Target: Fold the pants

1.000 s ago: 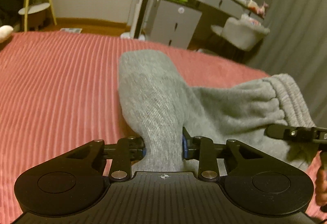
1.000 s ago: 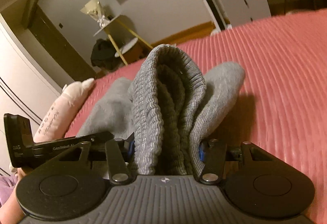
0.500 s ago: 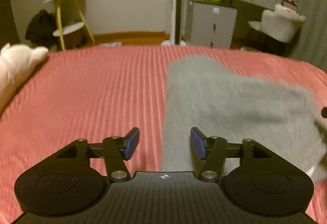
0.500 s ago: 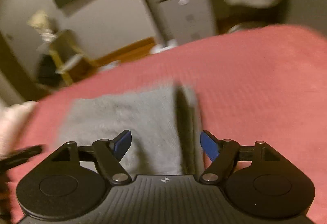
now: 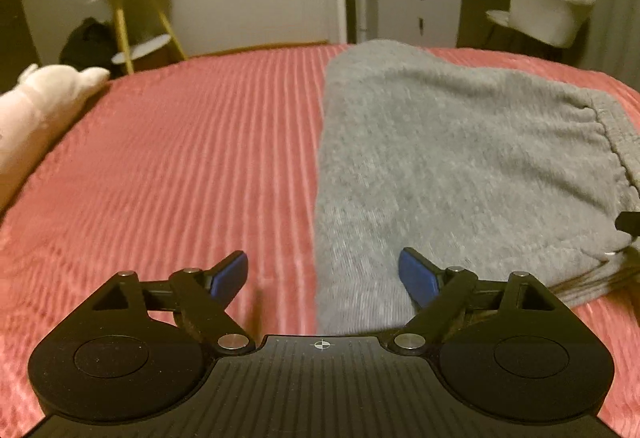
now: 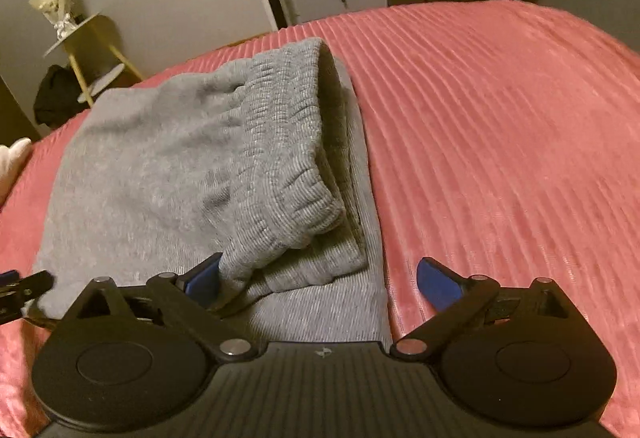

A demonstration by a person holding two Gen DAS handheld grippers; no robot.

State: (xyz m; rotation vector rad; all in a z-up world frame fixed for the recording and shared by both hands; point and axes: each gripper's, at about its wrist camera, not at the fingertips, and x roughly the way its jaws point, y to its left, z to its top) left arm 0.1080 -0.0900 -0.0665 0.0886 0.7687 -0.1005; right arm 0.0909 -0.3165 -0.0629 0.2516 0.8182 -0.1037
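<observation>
Grey knitted pants [image 5: 460, 166] lie folded on the pink ribbed bedspread [image 5: 180, 166]. Left gripper [image 5: 322, 274] jaws are opening wide, straddling the fold's left edge without pinching it. Right gripper [image 6: 320, 278] jaws are opening too, cloth between them, unpressed. Risk: the ribbed waistband [image 6: 288, 142] sits humped and could spring open, or a blue pad could snag the cloth on withdrawal.

Folded grey knit pants [image 6: 192, 166] lie on the red ribbed bedspread [image 6: 500, 126]; the right gripper [image 6: 320, 284] is opening, its blue-padded fingers [image 6: 436, 284] straddling the pants' near edge.
</observation>
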